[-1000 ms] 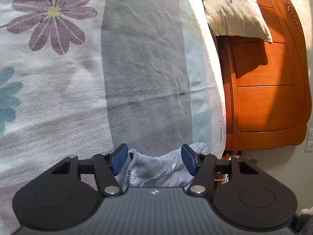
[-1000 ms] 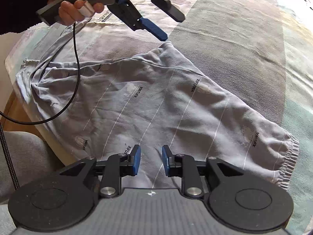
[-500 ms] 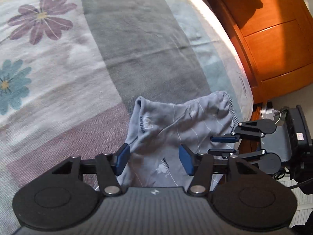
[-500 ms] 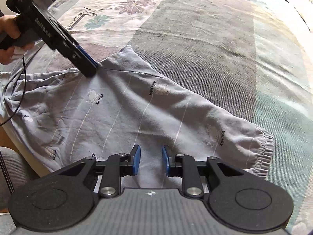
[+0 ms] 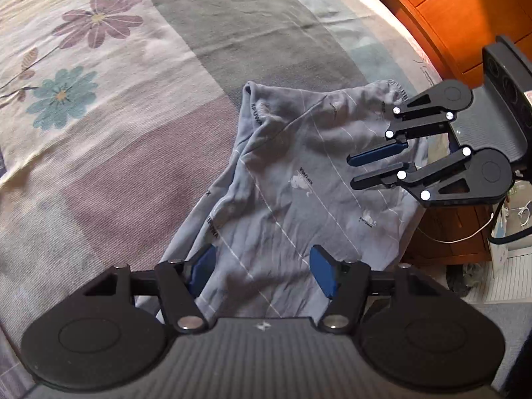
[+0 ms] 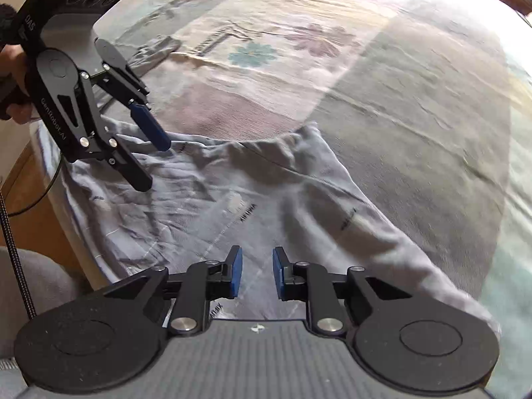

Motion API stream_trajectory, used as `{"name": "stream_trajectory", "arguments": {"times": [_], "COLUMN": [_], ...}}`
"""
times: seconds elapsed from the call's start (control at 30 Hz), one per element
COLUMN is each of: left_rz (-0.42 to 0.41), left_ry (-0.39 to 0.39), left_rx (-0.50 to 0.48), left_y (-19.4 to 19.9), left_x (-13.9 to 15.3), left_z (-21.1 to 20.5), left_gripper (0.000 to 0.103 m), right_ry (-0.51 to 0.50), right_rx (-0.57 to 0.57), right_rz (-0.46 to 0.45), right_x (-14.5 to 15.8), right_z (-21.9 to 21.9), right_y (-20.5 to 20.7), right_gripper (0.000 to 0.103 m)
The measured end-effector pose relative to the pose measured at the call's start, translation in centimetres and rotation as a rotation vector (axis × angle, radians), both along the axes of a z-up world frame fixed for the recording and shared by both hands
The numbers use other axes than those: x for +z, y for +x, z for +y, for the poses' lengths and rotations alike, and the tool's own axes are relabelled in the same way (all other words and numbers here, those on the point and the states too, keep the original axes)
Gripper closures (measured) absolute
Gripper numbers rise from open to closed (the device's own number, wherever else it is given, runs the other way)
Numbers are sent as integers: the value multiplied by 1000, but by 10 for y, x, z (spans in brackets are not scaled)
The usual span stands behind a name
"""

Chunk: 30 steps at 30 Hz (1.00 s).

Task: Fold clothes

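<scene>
Grey printed cotton trousers (image 5: 299, 179) overhang the floral bedsheet (image 5: 99, 106) edge; left hand-held gripper (image 5: 262, 274) apart, right hand-held gripper (image 6: 256, 272) closing on nothing, so they may slide off.

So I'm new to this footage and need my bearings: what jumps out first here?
A crumpled grey-blue garment lies near the bed's edge on a flowered bedspread. Both grippers hover above it: the left gripper with jaws apart, the right gripper with jaws closing, clamping nothing. An orange wooden cabinet stands beside the bed.
</scene>
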State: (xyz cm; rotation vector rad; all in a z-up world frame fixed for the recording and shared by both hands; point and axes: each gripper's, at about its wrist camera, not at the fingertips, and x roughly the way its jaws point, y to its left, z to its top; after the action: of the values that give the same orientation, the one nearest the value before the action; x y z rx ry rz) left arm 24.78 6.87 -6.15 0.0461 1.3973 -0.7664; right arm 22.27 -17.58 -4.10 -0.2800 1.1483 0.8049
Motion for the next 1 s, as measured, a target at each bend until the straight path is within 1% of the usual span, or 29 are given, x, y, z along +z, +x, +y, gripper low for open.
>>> {"name": "stream_trajectory", "arguments": {"times": [0.07,0.13,0.2,0.3,0.37,0.47,0.57,0.67,0.77,0.83,0.87,0.9,0.93,1.0], "left_rz": [-13,-8,1,25,33,61,58,63,61,59,62,65,66,57], "left_ry": [32,40,22,-20,-15,-12,-49,-69,-71,-77,-90,-104,-117,-134], "left_rx": [8,24,55,118,151,216,279,316,331,333,331,329,323,298], "left_y": [-6,-11,-17,-28,-37,-48,-57,-63,-65,-66,-66,-67,-68,-69], "left_x": [0,-3,-5,-9,-15,-27,-29,-29,-30,-28,-26,-24,-22,-18], "left_z": [9,18,24,29,32,42,51,54,55,55,56,57,57,54], "left_gripper": [41,41,41,41,41,41,38,37,37,37,37,37,37,37], "right_ry": [21,46,70,91,88,67,57,21,-44,-86,-97,-106,-115,-113], "right_rx": [100,201,294,390,428,458,478,555,689,772,795,812,829,813], "right_rz": [-25,-47,-57,-30,12,79,125,84,-12,-76,-98,-116,-134,-171], "right_x": [4,8,9,0,-10,-27,-33,-31,-30,-29,-28,-26,-24,-17], "right_z": [20,43,67,98,113,125,127,133,144,150,150,150,149,148], "right_y": [12,22,31,45,54,63,70,65,48,38,34,30,26,25], "right_gripper": [82,83,83,84,85,86,86,87,87,89,95,98,99,99]}}
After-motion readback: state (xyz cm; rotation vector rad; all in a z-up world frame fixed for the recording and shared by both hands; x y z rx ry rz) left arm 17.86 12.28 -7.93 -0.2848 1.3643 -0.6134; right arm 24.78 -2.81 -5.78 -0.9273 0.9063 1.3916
